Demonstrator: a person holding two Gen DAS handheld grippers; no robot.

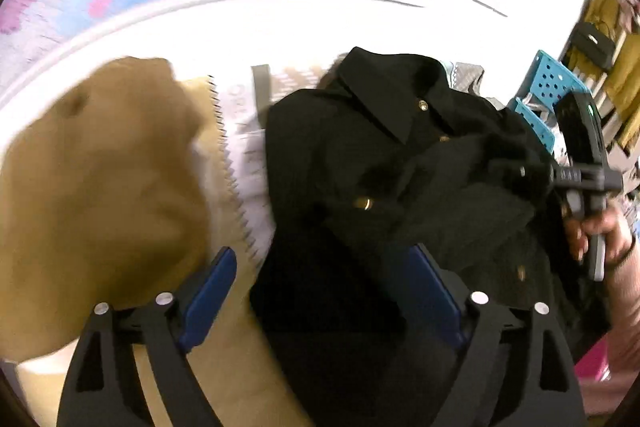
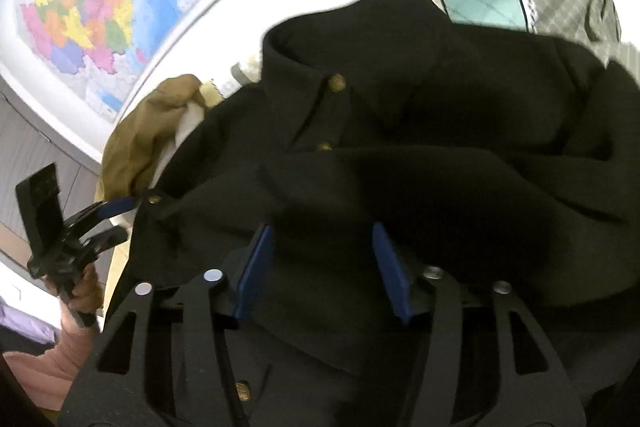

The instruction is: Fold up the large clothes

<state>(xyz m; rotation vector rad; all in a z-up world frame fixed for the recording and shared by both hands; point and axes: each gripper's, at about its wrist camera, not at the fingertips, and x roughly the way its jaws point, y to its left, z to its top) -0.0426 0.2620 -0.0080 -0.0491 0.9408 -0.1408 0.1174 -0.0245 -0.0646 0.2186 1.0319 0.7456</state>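
Observation:
A black coat (image 1: 360,147) with gold buttons lies crumpled on the white table (image 1: 280,19), collar toward the far side. My left gripper (image 1: 320,287) is wide open over the coat's left edge, nothing pressed between its blue pads. In the right wrist view the left gripper (image 2: 120,219) reaches the coat's (image 2: 440,147) edge beside a button. My right gripper (image 2: 324,271) hovers low over the coat's middle, pads apart with dark fabric lying between them. The left wrist view shows the right gripper (image 1: 532,175) at the coat's right side, its tips hidden in folds.
A tan garment (image 1: 100,167) with a zipper edge lies left of the coat, also visible as the tan garment (image 2: 160,123). A mint and grey quilted cloth (image 2: 520,3) lies behind the coat. A teal perforated crate (image 1: 548,83) stands at right. A coloured map (image 2: 88,11) hangs behind the table.

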